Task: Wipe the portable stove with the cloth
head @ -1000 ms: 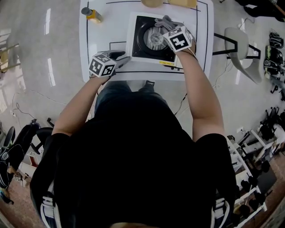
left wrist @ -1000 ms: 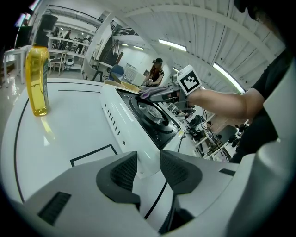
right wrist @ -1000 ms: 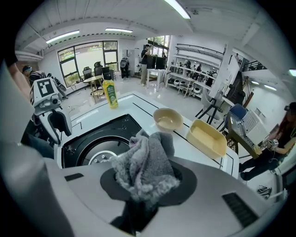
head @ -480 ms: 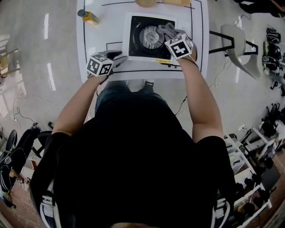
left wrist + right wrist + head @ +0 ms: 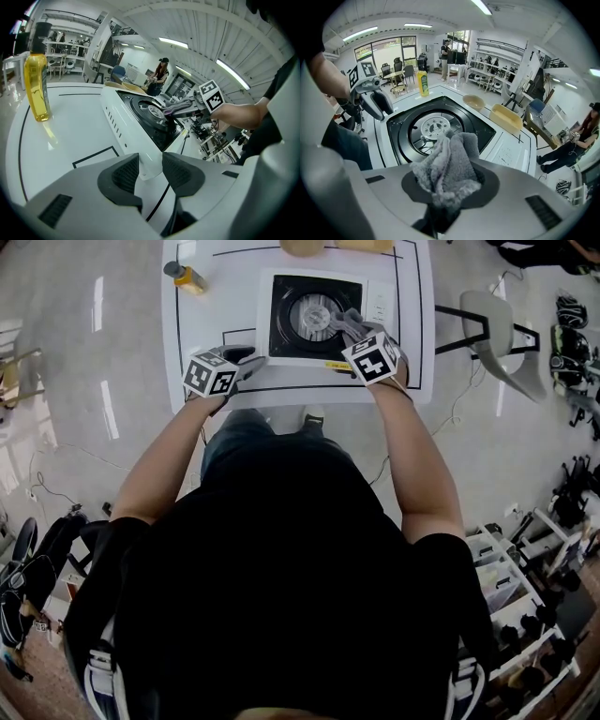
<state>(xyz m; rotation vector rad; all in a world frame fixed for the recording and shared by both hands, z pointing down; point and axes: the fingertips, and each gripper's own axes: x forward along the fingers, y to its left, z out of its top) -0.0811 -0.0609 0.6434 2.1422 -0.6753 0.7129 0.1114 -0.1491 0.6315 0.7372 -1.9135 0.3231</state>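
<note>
Right gripper view puts the right gripper (image 5: pixel 449 187) closest: its jaws are clamped on a grey, fluffy cloth (image 5: pixel 451 157), which bunches up out of the pads and hangs forward. Just past the cloth is the white, box-shaped portable stove (image 5: pixel 485 130) with its black top. The round silver burner (image 5: pixel 433 127) sits ahead and slightly to the left of the cloth.

From the head view, the cloth (image 5: pixel 347 322) is at the near right part of the black top. Most of the portable stove (image 5: pixel 377 298) therefore lies forward and to the left of the right gripper (image 5: pixel 351 329). Its long axis runs across the person, from side to side, so I judge a leftward sweep would cover it best. The right hand is plainly the nearer one.

The left gripper (image 5: pixel 151 171) has its jaws only narrowly apart with nothing between them. It sits low over the white table (image 5: pixel 202 320), just beside the stove's left front corner.

The left gripper view alone shows the stove side-on: a row of vent slots (image 5: pixel 115 125) and the cloth (image 5: pixel 174 108) lying low on the top, apparently touching it. It also has the yellow plastic bottle (image 5: pixel 36 86) standing well apart. Only the right gripper view shows the beige bowl (image 5: pixel 474 101) and the beige tray (image 5: pixel 506 117) beyond the far edge.
</note>
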